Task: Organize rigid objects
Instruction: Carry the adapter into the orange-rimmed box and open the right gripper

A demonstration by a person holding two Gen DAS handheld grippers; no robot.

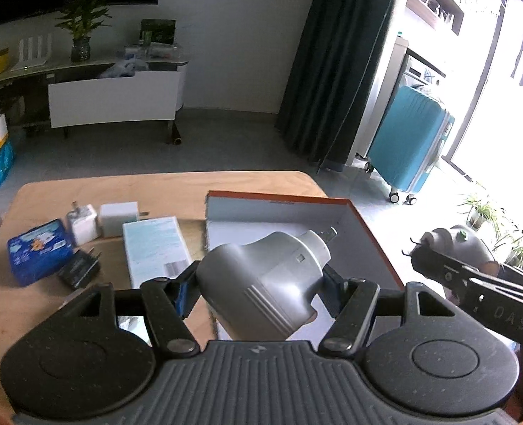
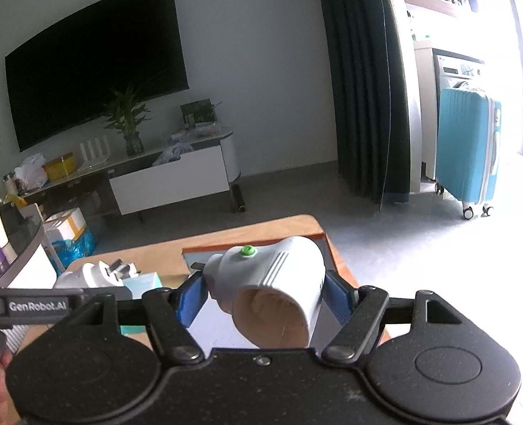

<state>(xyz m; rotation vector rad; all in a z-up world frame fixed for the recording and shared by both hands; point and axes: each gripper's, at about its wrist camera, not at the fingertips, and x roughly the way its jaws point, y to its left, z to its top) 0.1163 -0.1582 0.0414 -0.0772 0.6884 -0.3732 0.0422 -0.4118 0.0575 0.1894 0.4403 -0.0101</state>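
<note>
Both hands are loaded here: the left gripper (image 1: pixel 259 283) is clamped on a grey plastic bulb-shaped plug adapter (image 1: pixel 261 283), its metal prongs pointing away toward the far wall of the open shallow cardboard box with an orange rim (image 1: pixel 371 237), and the right gripper (image 2: pixel 261 297) is clenched on a second pale grey adapter with a green button on top (image 2: pixel 272 283), blue pads pressing its sides, the hollow end facing the camera. Both adapters hang in the air above the box, which sits at the right end of the light wooden table (image 1: pixel 176 184). Off to the left on the table wait two white cube chargers (image 1: pixel 102 221), a pale blue flat carton (image 1: pixel 155 248), a blue wipes packet (image 1: pixel 36 251) and a small black block (image 1: pixel 79 269). This looks like the carry-and-place step, two items going in at once. Next up, I'd say: lower each adapter to the box floor, keep them apart so they don't knock, and release only once they rest
</note>
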